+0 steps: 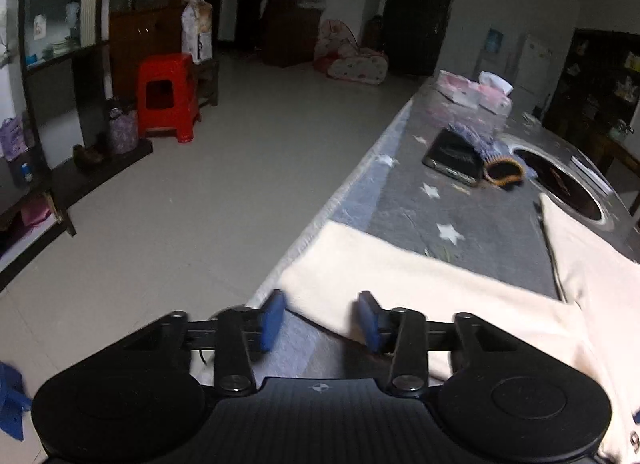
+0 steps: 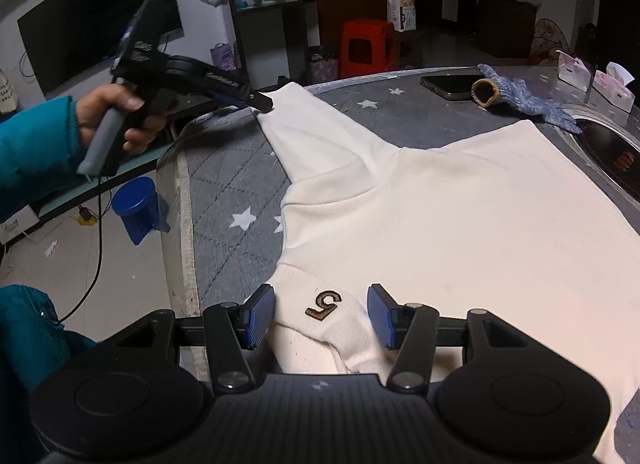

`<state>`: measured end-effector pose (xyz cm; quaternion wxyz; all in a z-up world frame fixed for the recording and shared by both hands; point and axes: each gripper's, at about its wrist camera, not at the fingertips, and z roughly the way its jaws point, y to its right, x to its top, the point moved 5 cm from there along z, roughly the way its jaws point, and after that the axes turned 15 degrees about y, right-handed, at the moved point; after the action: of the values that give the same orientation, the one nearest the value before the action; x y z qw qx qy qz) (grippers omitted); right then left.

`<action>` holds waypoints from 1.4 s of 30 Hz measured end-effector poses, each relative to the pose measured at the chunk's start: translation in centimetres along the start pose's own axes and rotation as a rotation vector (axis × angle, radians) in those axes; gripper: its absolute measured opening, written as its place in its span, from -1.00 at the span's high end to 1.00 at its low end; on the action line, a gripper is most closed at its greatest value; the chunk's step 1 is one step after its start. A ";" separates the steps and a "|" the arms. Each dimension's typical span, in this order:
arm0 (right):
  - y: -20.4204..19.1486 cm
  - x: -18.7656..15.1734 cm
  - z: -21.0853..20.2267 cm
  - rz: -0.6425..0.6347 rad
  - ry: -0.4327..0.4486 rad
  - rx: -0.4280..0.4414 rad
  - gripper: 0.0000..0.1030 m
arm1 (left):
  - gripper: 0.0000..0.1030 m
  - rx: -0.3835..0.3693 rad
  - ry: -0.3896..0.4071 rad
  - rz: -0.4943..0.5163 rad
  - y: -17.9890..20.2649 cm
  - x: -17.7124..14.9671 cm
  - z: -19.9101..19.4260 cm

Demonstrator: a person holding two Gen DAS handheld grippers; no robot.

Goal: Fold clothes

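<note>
A cream sweater (image 2: 460, 215) lies flat on the grey star-print table cover (image 2: 224, 183). Its left sleeve (image 1: 392, 276) stretches toward the table's edge. My left gripper (image 1: 322, 320) is open, its blue pads on either side of the sleeve's cuff end. In the right wrist view the left gripper (image 2: 262, 103) sits at that cuff. My right gripper (image 2: 322, 314) is open over the ribbed collar, which bears a brown embroidered "5" (image 2: 323, 304).
A phone (image 2: 450, 85), a blue knit glove (image 2: 520, 97) and tissue boxes (image 2: 612, 89) lie at the table's far side, beside a round inset cooker (image 2: 612, 159). A red stool (image 1: 168, 95), shelves and a blue bin (image 2: 136, 203) stand on the floor.
</note>
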<state>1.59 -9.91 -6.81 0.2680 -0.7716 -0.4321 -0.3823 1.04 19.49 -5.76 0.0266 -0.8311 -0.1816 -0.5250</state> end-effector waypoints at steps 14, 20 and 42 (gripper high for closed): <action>-1.0 -0.7 -0.5 -0.074 -0.061 0.030 -0.04 | 0.91 0.033 0.083 0.201 1.9 3.1 3.8; -1.2 -0.8 -0.5 -0.094 -0.073 0.048 -0.06 | 0.91 0.042 0.070 0.277 2.4 2.6 5.3; -0.7 0.6 0.4 -0.002 -0.017 0.075 -0.09 | 0.65 -0.462 -0.010 0.205 15.0 0.3 -1.5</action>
<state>1.30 -9.01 -6.52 0.2928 -0.7636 -0.4494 -0.3596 4.82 5.27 -2.63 -0.1121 -0.8318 0.0282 -0.5429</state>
